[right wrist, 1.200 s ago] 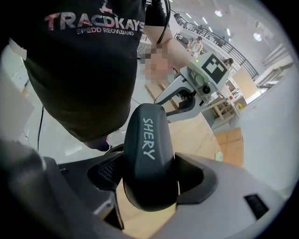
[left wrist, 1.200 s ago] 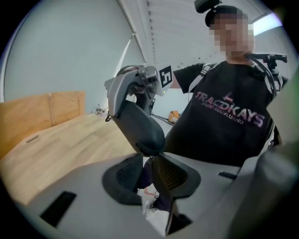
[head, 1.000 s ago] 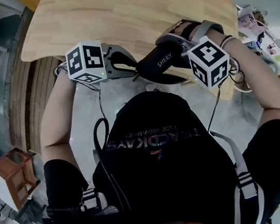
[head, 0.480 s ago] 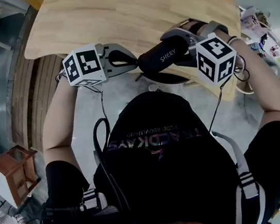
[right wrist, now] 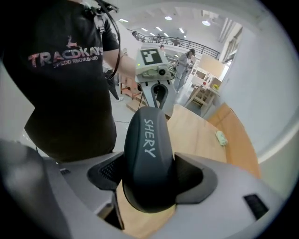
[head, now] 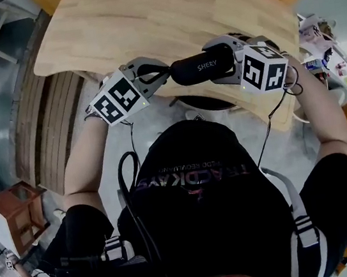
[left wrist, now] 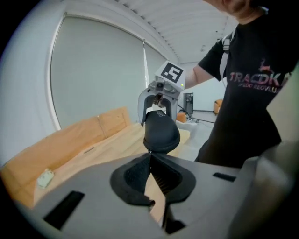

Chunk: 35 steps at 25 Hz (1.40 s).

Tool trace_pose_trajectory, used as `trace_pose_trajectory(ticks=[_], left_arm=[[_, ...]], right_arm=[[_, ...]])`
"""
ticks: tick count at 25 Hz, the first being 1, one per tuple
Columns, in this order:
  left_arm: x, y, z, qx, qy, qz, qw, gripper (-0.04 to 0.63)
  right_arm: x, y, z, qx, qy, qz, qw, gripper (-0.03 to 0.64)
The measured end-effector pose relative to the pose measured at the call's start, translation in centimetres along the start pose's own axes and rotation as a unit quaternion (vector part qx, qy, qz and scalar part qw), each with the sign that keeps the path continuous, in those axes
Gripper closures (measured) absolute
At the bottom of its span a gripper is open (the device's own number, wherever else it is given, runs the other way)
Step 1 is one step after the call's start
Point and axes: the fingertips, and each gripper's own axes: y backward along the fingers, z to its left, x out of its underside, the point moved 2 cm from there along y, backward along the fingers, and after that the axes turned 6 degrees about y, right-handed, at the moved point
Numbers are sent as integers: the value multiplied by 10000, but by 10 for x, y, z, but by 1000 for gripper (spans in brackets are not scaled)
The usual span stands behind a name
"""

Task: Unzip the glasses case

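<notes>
The glasses case (head: 205, 67) is dark and rounded, and it hangs in the air above the near edge of the wooden worktop (head: 161, 14), touching no surface. In the head view its long axis runs from side to side, roughly level. One end points at the left hand-held gripper (head: 165, 72) and the other end sits inside the right hand-held gripper (head: 221, 61). The white lettering "SHERY" faces up along the top of the shell.

In the right gripper view, the right hand-held gripper (right wrist: 150, 170) clamps the case (right wrist: 149, 158) across its width, with one pad pressed on each flank. The case stretches away from the camera toward the other tool (right wrist: 158, 95).

In the left gripper view, the jaws of the left hand-held gripper (left wrist: 150, 156) are pressed together. Their tips meet right at the near end of the case (left wrist: 161, 130). I cannot tell whether a zip pull is pinched there.

The case is closed all along its visible seam, so nothing inside it shows. A small pale object (right wrist: 221, 137) lies farther back on the worktop, well apart from the case.
</notes>
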Motion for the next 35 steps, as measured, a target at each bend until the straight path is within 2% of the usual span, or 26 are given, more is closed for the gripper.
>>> trace_pose_trajectory(ticks=[6, 12, 16, 27, 31, 35], left_arm=[[-2, -2, 24, -971, 36, 206, 9951, 583], [-1, -5, 31, -1396, -242, 526, 9885, 581], [8, -10, 33, -1512, -311, 698, 9855, 581], [11, -27, 28, -1607, 109, 732, 9842, 581], [10, -38, 16, -1470, 191, 701, 9865, 581], [13, -45, 9, -1366, 109, 802, 9873, 581]], right_arm=[[15, -10, -17, 73, -850, -161, 9962, 276], [24, -15, -30, 202, -1295, -2, 9914, 276], [28, -27, -42, 295, -1775, 224, 9834, 278], [14, -50, -62, 578, -2754, 734, 9568, 281], [3, -59, -66, 711, -2663, 810, 9579, 281], [-2, -64, -66, 821, -2063, 1117, 9686, 281]])
